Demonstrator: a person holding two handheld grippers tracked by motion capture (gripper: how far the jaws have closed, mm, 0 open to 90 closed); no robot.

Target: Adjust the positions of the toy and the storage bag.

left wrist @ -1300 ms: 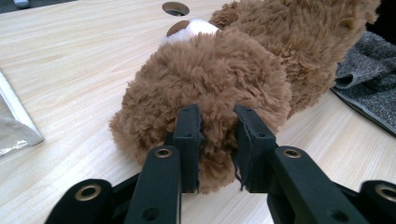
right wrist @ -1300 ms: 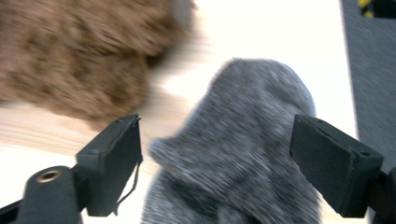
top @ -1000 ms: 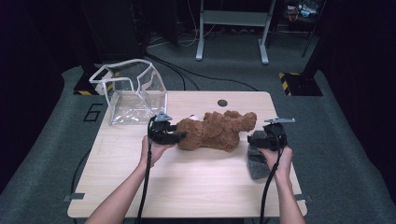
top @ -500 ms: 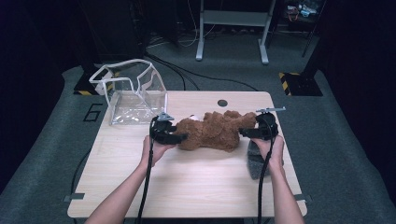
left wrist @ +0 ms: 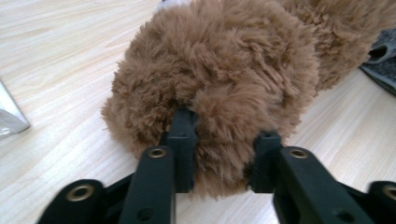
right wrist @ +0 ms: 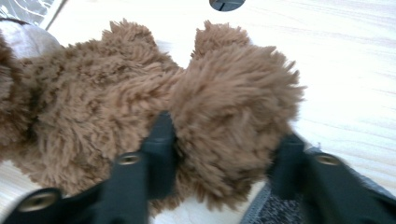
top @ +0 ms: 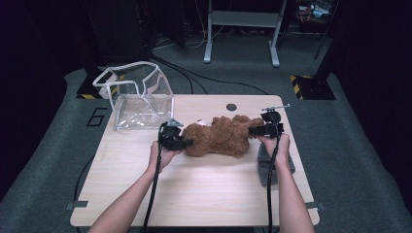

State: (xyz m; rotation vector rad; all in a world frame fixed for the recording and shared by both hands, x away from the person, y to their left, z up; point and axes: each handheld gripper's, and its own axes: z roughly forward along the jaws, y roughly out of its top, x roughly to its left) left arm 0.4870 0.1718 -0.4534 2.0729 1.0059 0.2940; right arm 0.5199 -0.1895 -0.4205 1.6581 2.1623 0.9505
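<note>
A brown plush bear (top: 219, 137) is lying on its side across the middle of the wooden table (top: 194, 194), and it is being gripped at both ends. The left gripper (top: 186, 142) is placed at the bear's left end; in the left gripper view its jaws have just been closing, and a rounded tuft of fur (left wrist: 224, 135) is seen pressed between the two black pads. The right gripper (top: 252, 130) is placed at the opposite end; its jaws have also just been closing, and in the right gripper view a furry limb (right wrist: 229, 126) is clamped between them, although that picture is a little blurred.

The step in hand is judged to be the taking hold of the toy with both grippers, before it is lifted. A clear plastic bag (top: 138, 94) with a white rim is standing open at the far left corner of the table, near the bear but apart from it; it is probably the place where the bear is to be put. A grey cloth (top: 286, 167) is lying under the right hand (top: 274, 145).

For the next move, both grips must be kept firm, because only soft fur is held and it can slip out. The two ends should be raised together, so that the body does not sag, and then carried to the left and away toward the bag's opening
</note>
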